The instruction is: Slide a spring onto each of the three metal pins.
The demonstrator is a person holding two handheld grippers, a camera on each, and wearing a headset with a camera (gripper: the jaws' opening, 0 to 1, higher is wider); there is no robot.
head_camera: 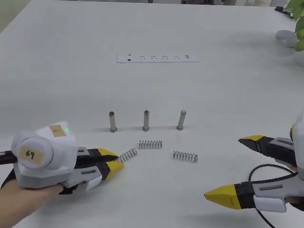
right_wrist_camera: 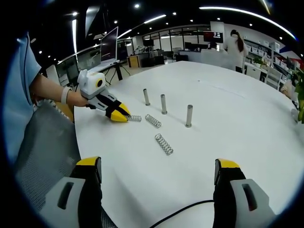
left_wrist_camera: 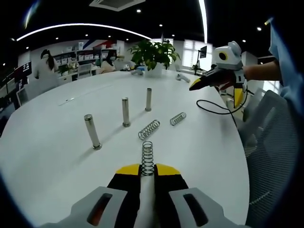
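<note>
Three upright metal pins [head_camera: 112,121] [head_camera: 146,120] [head_camera: 181,119] stand in a row on the white table, all bare. Below them lie three springs. My left gripper [head_camera: 113,160] is shut on the near end of the left spring [head_camera: 127,155], which lies flat and points at the pins; in the left gripper view that spring [left_wrist_camera: 147,154] runs out from between the yellow tips [left_wrist_camera: 147,169]. The middle spring [head_camera: 150,144] and right spring [head_camera: 185,156] lie loose. My right gripper [head_camera: 232,166] is wide open, to the right of the springs, with nothing in it [right_wrist_camera: 158,165].
A white power strip [head_camera: 157,58] lies flat behind the pins. A potted plant [head_camera: 299,23] stands at the far right corner. A black cable [head_camera: 266,173] trails from the right gripper. The table's near edge [right_wrist_camera: 95,152] runs close under the right gripper.
</note>
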